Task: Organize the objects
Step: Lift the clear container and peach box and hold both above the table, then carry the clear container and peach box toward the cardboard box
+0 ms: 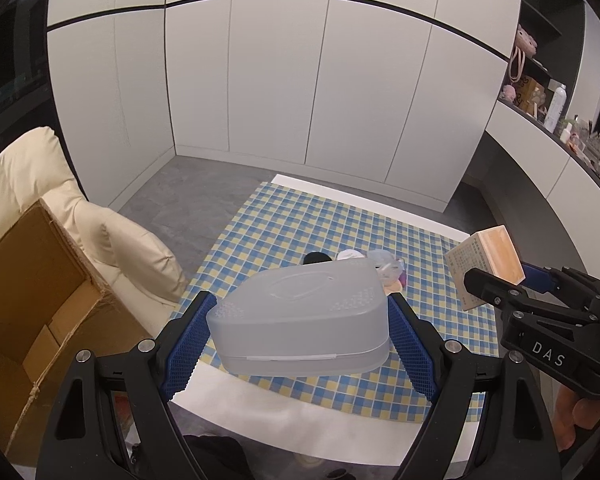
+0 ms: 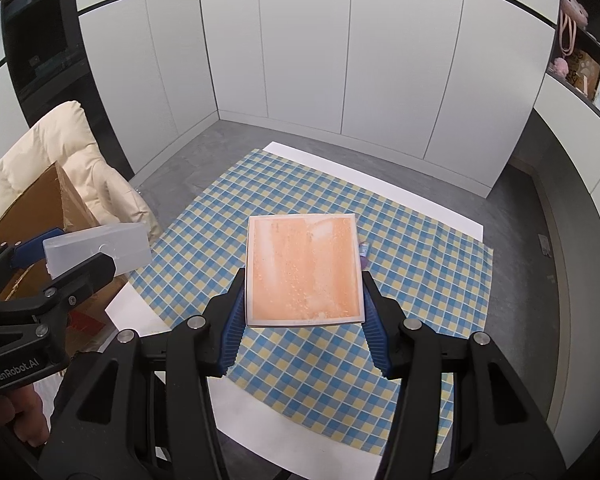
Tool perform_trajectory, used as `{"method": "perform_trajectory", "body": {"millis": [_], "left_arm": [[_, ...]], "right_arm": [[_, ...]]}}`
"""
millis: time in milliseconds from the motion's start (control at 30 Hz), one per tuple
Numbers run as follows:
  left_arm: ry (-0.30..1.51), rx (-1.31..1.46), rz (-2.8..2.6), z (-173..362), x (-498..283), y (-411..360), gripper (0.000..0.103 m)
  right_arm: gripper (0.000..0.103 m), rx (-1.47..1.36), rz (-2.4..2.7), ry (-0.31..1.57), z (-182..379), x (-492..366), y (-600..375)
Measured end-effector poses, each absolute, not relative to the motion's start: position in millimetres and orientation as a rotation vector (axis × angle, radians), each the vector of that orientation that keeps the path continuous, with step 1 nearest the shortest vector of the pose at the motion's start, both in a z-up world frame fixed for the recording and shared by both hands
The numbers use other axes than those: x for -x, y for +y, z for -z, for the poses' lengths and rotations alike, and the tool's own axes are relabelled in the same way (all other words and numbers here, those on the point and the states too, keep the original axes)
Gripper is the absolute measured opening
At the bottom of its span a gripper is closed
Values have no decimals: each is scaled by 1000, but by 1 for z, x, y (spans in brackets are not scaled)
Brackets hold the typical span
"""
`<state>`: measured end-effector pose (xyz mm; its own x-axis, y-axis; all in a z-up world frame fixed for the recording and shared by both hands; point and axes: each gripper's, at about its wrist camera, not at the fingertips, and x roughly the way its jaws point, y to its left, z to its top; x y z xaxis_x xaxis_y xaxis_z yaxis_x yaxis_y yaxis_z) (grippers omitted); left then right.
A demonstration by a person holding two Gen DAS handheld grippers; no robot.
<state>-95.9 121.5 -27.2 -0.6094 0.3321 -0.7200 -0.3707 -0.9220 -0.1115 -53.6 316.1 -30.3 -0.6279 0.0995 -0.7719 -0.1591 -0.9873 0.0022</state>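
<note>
My left gripper (image 1: 300, 316) is shut on a translucent white plastic case (image 1: 300, 320) and holds it above the checked cloth (image 1: 284, 216); the case also shows in the right wrist view (image 2: 100, 248). My right gripper (image 2: 304, 284) is shut on a flat orange box (image 2: 303, 272) with a white border, held above the cloth (image 2: 420, 264). That box shows at the right of the left wrist view (image 1: 486, 266). A black item (image 1: 315, 257) and a heap of small pale and pink items (image 1: 384, 268) lie on the cloth behind the case, partly hidden.
An open cardboard box (image 1: 40, 300) stands at the left against a cream cushioned chair (image 1: 112, 236). The cloth lies on a white table (image 1: 300, 420). White cabinet doors (image 1: 280, 80) line the back. A shelf with bottles and boxes (image 1: 548, 100) runs along the right.
</note>
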Motion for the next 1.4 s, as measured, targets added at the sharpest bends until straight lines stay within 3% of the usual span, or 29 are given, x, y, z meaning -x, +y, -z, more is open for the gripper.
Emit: {"method": "perform_trajectory", "body": {"millis": [1400], "left_arm": [[21,1127,-2628,24,99,67,85]], "right_arm": [[54,1312,-2810,25,30,82,255]]}}
